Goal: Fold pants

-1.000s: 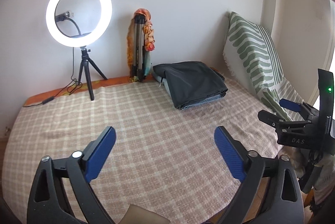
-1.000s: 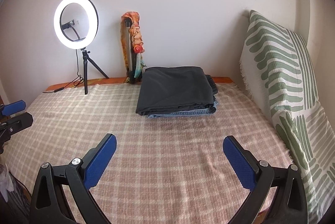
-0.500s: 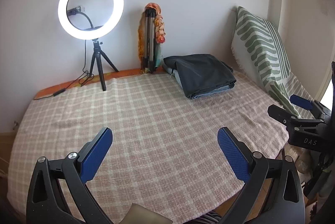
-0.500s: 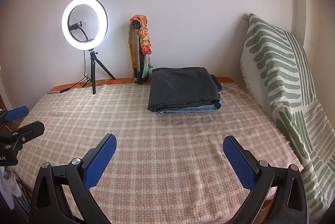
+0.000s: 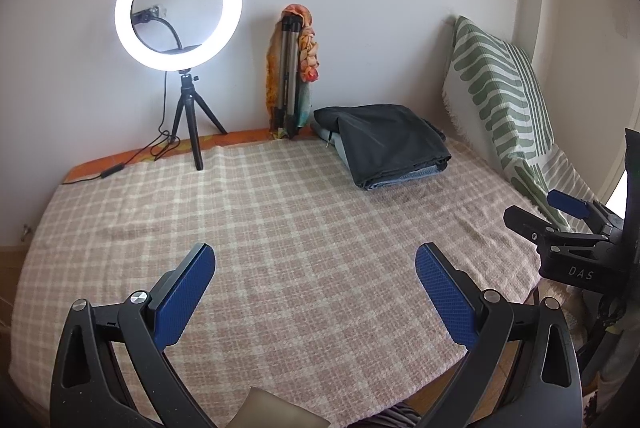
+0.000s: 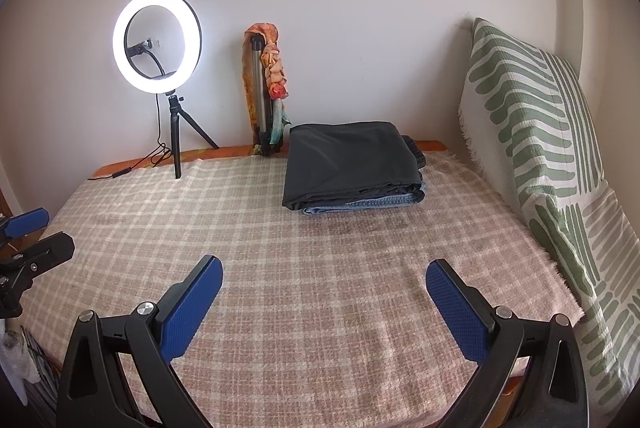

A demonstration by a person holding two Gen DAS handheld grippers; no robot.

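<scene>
Both grippers hang above the near edge of the bed, and neither is carrying anything. The left gripper has its jaws spread wide over the checked blanket, and the right gripper matches it, jaws wide, nothing between the blue pads.

The pants? Look to the far side of the bed, close to the wall: a dark pair of pants lies neatly folded on top of a folded pair of jeans, a tidy stack just beside the green-patterned pillow. A ring light glows on its little tripod at the back left, and a folded tripod draped with a scarf leans on the wall.

So by the look of it, the folding is finished or a fresh pair is not yet on the blanket; no unfolded garment shows in either view. If another pair is due, the next move calls for fetching it from out of view and spreading it flat on the open blanket, well apart from the stack.
</scene>
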